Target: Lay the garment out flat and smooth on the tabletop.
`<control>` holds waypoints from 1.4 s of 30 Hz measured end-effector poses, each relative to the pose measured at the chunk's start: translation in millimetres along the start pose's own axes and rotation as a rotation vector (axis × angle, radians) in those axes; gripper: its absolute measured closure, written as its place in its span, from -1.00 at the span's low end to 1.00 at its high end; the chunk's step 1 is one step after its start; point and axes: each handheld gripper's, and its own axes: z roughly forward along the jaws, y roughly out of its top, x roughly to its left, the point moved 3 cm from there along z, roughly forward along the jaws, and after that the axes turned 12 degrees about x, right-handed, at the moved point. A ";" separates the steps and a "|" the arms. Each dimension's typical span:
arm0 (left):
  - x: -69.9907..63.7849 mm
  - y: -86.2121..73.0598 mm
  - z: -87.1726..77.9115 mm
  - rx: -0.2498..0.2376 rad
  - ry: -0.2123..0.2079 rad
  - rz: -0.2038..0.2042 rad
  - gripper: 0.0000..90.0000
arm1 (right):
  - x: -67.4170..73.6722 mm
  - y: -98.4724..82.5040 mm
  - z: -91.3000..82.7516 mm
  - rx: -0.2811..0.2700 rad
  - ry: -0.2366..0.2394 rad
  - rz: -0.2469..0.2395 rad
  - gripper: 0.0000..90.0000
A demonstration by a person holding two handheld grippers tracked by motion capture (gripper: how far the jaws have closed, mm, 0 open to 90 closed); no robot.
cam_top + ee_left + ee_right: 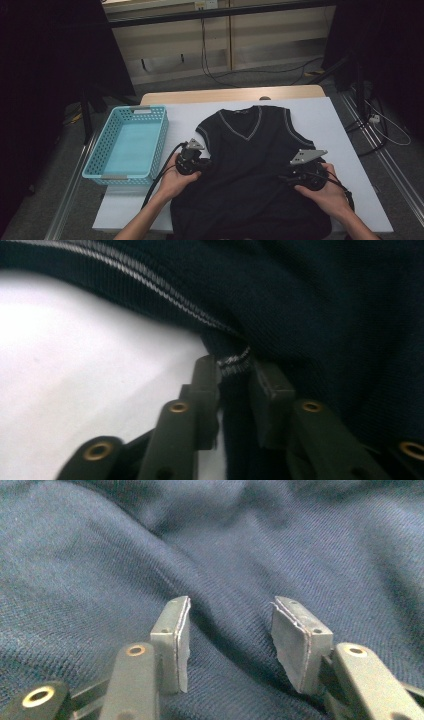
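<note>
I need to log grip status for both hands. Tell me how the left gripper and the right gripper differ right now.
The left gripper has its jaws drawn in on the striped armhole edge of the dark vest; the right gripper has its jaws apart, with only cloth lying between them. The left one sits at the vest's edge by the white table cover; the right one is over the cloth. Both are hand-held and low on the vest.

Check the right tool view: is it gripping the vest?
No. The right tool has its jaws apart over the vest, no fabric pinched between them.
</note>
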 end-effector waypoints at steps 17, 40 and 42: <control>26.7 -3.1 -11.8 0.005 0.207 -0.137 0.82 | -1.0 -3.4 4.5 0.026 0.021 0.012 0.08; -57.4 -51.6 -48.0 -0.028 -0.009 0.177 0.06 | 15.0 -23.0 -18.0 0.023 0.077 -0.048 0.08; -65.6 -56.1 -43.7 -0.010 -0.036 0.202 0.05 | 16.6 -25.5 -16.6 0.043 0.083 -0.056 0.04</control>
